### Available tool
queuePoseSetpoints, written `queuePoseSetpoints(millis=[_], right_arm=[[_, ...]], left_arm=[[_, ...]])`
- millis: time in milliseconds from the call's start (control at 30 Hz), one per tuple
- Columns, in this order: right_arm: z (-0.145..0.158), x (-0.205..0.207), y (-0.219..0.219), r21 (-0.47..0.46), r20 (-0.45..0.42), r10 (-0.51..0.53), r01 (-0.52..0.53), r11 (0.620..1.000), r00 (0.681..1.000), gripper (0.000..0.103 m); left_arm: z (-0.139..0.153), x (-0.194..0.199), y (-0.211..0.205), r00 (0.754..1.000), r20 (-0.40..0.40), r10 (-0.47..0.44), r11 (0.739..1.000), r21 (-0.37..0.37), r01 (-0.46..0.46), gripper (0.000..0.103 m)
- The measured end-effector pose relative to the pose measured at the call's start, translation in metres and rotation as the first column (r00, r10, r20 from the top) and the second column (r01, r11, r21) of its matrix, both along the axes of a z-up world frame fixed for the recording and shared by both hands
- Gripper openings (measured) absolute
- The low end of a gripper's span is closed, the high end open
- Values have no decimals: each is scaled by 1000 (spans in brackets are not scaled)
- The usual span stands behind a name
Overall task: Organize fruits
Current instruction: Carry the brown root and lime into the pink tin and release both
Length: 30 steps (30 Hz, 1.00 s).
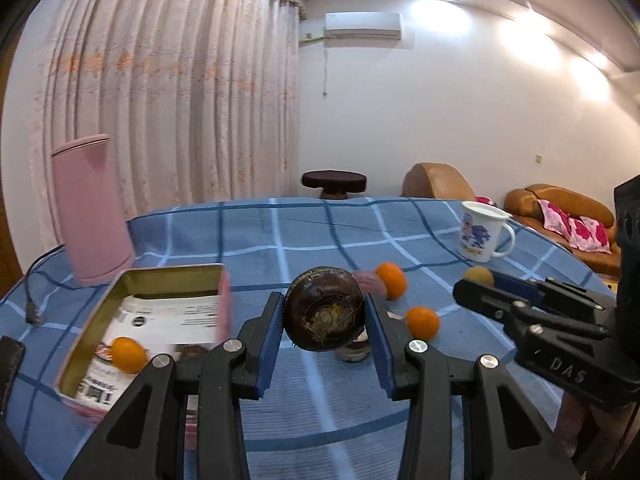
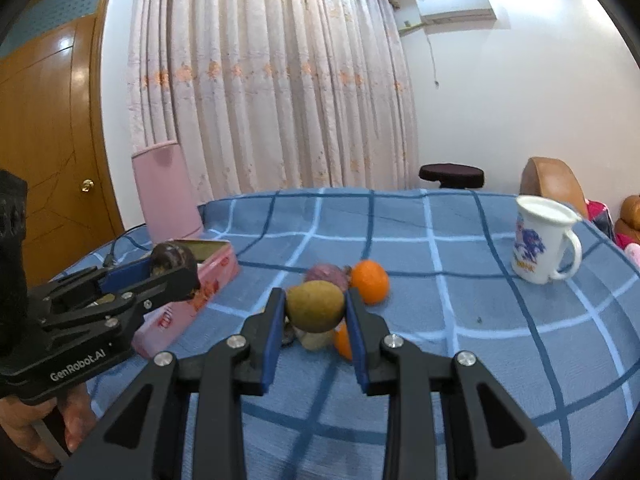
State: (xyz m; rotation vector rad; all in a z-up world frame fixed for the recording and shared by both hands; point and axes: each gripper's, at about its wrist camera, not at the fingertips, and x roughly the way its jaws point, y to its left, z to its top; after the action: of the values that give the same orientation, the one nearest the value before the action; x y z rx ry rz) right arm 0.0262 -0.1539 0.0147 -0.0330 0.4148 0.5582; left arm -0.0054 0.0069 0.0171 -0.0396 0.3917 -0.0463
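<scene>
My left gripper (image 1: 324, 320) is shut on a dark brown round fruit (image 1: 324, 312), held above the blue checked tablecloth (image 1: 300, 236). Left of it lies an open pink tin (image 1: 172, 274) with one orange fruit (image 1: 128, 354) inside. My right gripper (image 2: 315, 314) is shut on a greenish-brown fruit (image 2: 315, 305), also lifted off the cloth. Two orange fruits (image 1: 391, 280) (image 1: 422, 322) and a purplish fruit (image 2: 326, 274) lie on the cloth beyond. In the right wrist view a pale fruit (image 2: 316, 338) shows, partly hidden, beneath the held one.
A white printed mug (image 2: 540, 240) stands at the right of the table. A tall pink cylinder (image 1: 92, 208) stands behind the tin, with a black cable (image 1: 32, 300) beside it. A hand (image 2: 60, 420) holds the left gripper's handle. Curtains, a stool and sofas lie beyond the table.
</scene>
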Motion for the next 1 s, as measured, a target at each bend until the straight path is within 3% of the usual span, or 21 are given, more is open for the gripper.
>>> queuePoseSetpoints(millis=[200,433,633,1000], right_arm=[[8,-1,46,6,-22,101,-100,995,995,33],[7,8,122,7,-94,239,-240,971,966,33],[-15,21,167,-51,-133,257,-266,963,957,33],[-35,29,195,-140,-159,271,-293,946,949,33]], left_arm=[[3,-9,40,996,-20,84,996,-11,-84,42],[-5,-14,105,979,-79,189,980,-44,-192,42],[-20,-8,139,969,-125,212,974,-52,-220,42],[-35,2,147,959,-193,207,975,-42,-218,42]])
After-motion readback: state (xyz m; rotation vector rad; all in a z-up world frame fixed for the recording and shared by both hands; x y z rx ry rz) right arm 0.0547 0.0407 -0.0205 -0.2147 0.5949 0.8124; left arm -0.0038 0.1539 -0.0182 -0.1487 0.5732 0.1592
